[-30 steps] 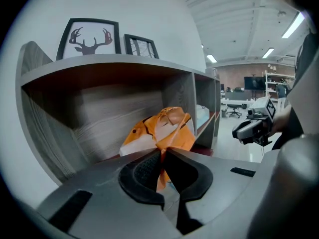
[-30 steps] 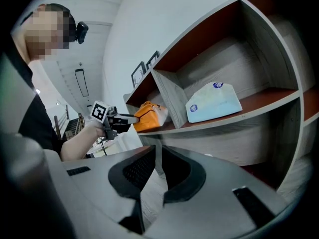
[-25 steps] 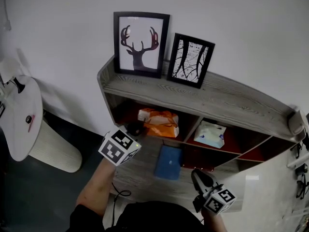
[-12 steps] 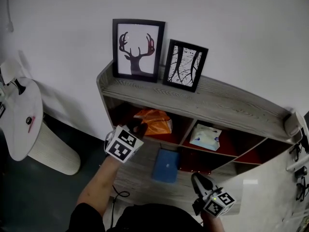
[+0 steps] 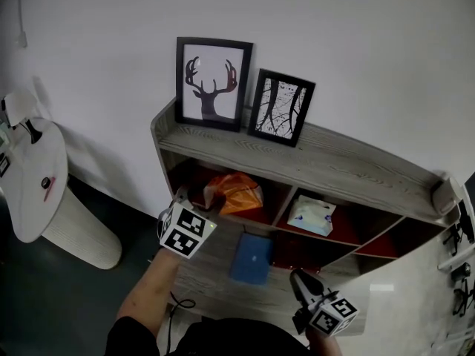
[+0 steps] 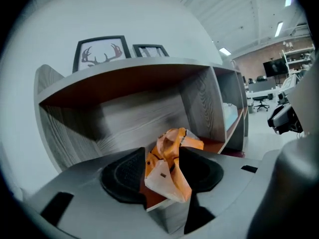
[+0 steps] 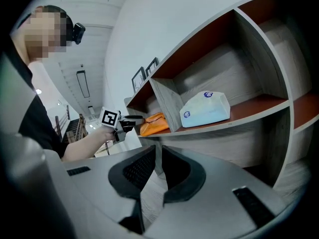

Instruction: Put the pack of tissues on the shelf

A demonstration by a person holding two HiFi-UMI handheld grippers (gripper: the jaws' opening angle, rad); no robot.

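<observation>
- Orange plastic fills the gap in the left tongs (image 6: 163,176): the pack (image 6: 172,148) stands between the two dark pads, which have just been opening and now sit spread wide, the grip let go.
- In the head view the left tongs (image 5: 208,196) reach into the left compartment of the shelf (image 5: 356,170), at the pack's (image 5: 236,193) left end.
- The pack rests on the red-brown floor of that left compartment, crumpled, one corner poking toward the camera between the pads.
- The right tongs (image 7: 157,171) are clenched, pads nearly together with nothing between them.
- The right tongs (image 5: 300,282) are held low and near, at the right, well apart from the pack and pointing toward the shelf.
- A pale pack (image 5: 312,215) with blue print lies in the middle compartment, just right of the divider.
- A blue flat thing (image 5: 250,258) lies on the lower grey board, near and below the two compartments.
- The shelf is grey wood grain outside, red-brown inside, and curves off to the right.
- On its top, against the white wall, lean a deer picture (image 5: 212,84) and a branch picture (image 5: 280,107), side by side.
- A round white tabletop (image 5: 33,180) on a ribbed base stands at far left on a dark floor.
</observation>
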